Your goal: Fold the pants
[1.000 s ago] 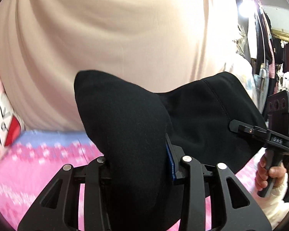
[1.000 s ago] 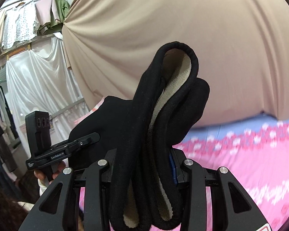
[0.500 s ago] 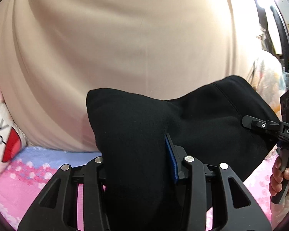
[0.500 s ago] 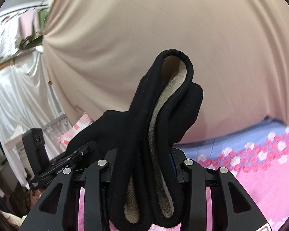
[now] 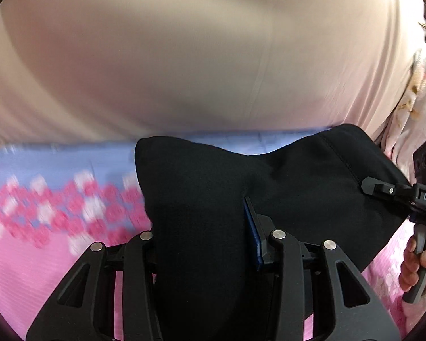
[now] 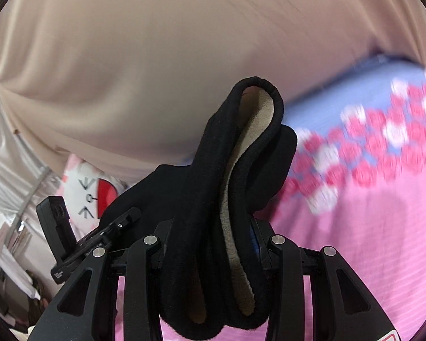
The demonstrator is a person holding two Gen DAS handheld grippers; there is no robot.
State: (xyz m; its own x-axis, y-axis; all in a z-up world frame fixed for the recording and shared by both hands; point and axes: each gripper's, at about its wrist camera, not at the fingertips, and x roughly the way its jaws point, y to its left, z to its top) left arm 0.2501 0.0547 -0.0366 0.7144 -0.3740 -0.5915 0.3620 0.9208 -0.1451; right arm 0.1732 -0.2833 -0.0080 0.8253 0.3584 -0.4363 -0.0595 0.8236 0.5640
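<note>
1. Two handheld grippers carry one pair of black pants [image 5: 312,187] between them, above a bedspread [image 5: 28,272] that is pink near the fingers and turns to a band of pink and white flowers, then pale blue, farther out.
2. Clamped between the pads of the left gripper [image 5: 204,244] is a thick bundle of the black cloth; it fills the whole gap between the two fingers and bulges up past their tips. A blue pad [image 5: 251,233] on the finger at the right of that view presses straight into the fabric.
3. Past those fingertips the cloth stretches off to the right, where the right gripper [image 5: 389,191] bites its far edge; a hand [image 5: 417,267] wraps the grey handle below it.
4. From the right gripper's [image 6: 210,244] own camera, its fingers are likewise closed on a folded wad of the pants, with the beige fleece lining [image 6: 235,227] showing inside the black outer layer. The fold loops up well beyond the fingertips and some hangs down behind them.
5. To the left of those fingers, the cloth runs to the left gripper [image 6: 127,218], which grips it at its tip.
6. Beyond both sets of fingers hangs a wide beige curtain [image 5: 184,56], and a white cushion [image 6: 88,190] with a red patch sits at its foot, left of the right gripper's fingers.
7. Much of the bedspread pattern is blurred.
</note>
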